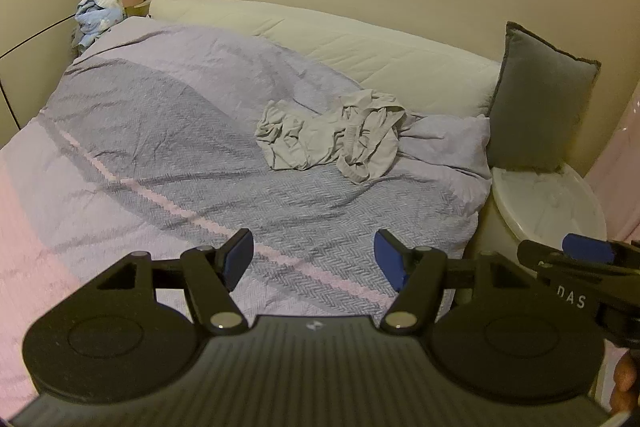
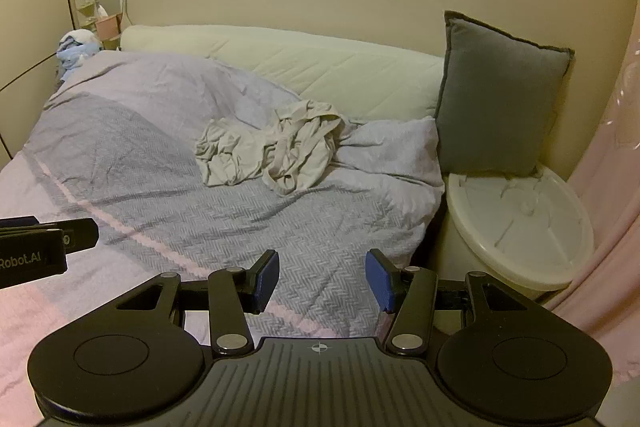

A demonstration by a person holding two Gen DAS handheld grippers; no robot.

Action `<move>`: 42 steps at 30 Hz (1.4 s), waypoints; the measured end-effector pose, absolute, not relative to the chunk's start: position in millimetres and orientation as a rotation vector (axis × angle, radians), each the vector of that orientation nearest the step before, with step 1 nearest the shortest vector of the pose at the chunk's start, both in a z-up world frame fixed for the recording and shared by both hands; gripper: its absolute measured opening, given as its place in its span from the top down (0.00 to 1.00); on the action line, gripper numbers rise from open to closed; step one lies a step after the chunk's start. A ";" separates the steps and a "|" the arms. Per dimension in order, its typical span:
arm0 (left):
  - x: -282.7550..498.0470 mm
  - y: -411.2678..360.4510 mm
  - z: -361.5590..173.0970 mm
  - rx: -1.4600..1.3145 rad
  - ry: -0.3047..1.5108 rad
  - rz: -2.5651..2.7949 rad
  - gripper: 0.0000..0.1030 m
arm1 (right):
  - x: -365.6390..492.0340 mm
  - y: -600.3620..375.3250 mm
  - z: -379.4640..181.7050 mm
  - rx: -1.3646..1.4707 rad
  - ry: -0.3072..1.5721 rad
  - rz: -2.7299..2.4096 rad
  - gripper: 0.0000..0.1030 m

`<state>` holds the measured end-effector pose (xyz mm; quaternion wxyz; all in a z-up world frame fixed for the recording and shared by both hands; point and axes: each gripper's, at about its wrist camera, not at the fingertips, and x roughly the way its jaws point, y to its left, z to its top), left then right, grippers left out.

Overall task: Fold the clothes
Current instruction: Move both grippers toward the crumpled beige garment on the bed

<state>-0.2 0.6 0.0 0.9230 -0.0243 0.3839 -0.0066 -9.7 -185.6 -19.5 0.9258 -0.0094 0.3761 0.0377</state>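
Above the near edge of the bed, the left gripper (image 1: 314,259) hovers with its blue-padded jaws spread wide and nothing between them, and the right gripper (image 2: 322,281) hangs just beside it at about the same height, its jaws also spread and empty. Each gripper shows at the edge of the other's view: the right one pokes in at the far right of the left wrist view, the left one at the far left of the right wrist view. Both point across the duvet (image 1: 168,131) toward the headboard (image 1: 360,47). The clothes (image 1: 332,137), a crumpled beige heap, lie well ahead of both tools on the grey herringbone part of the duvet, near the headboard and slightly right of the left gripper's line, slightly left of the right gripper's. The heap is so bunched that its folds hide what kind of garment it is, or whether it is one piece or more. A grey cushion (image 1: 540,99) leans against the wall to the right of it, its lower edge behind a white round lid (image 1: 552,203) beside the bed. A blue bundle (image 1: 94,17) sits at the far left corner, too small to make out. A bit of a hand (image 1: 626,383) shows at the lower right, mostly cut off by the frame.
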 end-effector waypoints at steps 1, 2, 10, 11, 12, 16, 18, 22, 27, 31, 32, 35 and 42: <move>-0.6 2.2 0.0 -0.051 0.788 -0.013 0.39 | -9.3 -185.4 -19.1 -0.019 0.770 0.078 0.50; -1.0 3.7 0.1 -0.052 0.788 -0.013 0.39 | -9.0 -185.2 -18.6 -0.019 0.769 0.079 0.50; -4.5 16.0 0.2 -0.059 0.785 -0.012 0.39 | -7.1 -185.9 -15.8 -0.017 0.763 0.086 0.50; -4.7 17.4 -0.3 -0.061 0.786 -0.011 0.39 | -7.5 -185.8 -15.7 -0.017 0.762 0.085 0.50; -4.6 18.8 -1.5 -0.064 0.787 -0.009 0.39 | -7.8 -186.5 -15.3 -0.015 0.760 0.082 0.50; -4.3 24.3 -6.0 -0.076 0.792 -0.003 0.39 | -9.0 -189.1 -13.5 -0.008 0.753 0.069 0.50; -4.1 27.1 -8.2 -0.082 0.794 0.001 0.39 | -9.6 -190.4 -12.7 -0.004 0.749 0.062 0.50; -2.7 32.3 -12.8 -0.093 0.799 0.007 0.39 | -7.7 -198.3 -13.7 0.006 0.751 0.054 0.50; 9.3 34.2 -22.6 -0.100 0.817 0.006 0.39 | 1.9 -203.1 -18.5 0.008 0.761 0.065 0.50; 24.2 34.8 -32.3 -0.110 0.840 0.009 0.39 | 14.8 -206.1 -25.2 0.001 0.766 0.079 0.50; 28.8 34.7 -35.1 -0.114 0.846 0.010 0.39 | 19.9 -206.7 -27.6 -0.003 0.771 0.081 0.50; 44.5 32.8 -43.2 -0.125 0.862 0.008 0.39 | 35.2 -208.4 -37.9 -0.010 0.788 0.087 0.50; 97.4 23.0 -67.1 -0.148 0.901 0.032 0.40 | 87.2 -207.5 -68.6 -0.032 0.828 0.150 0.50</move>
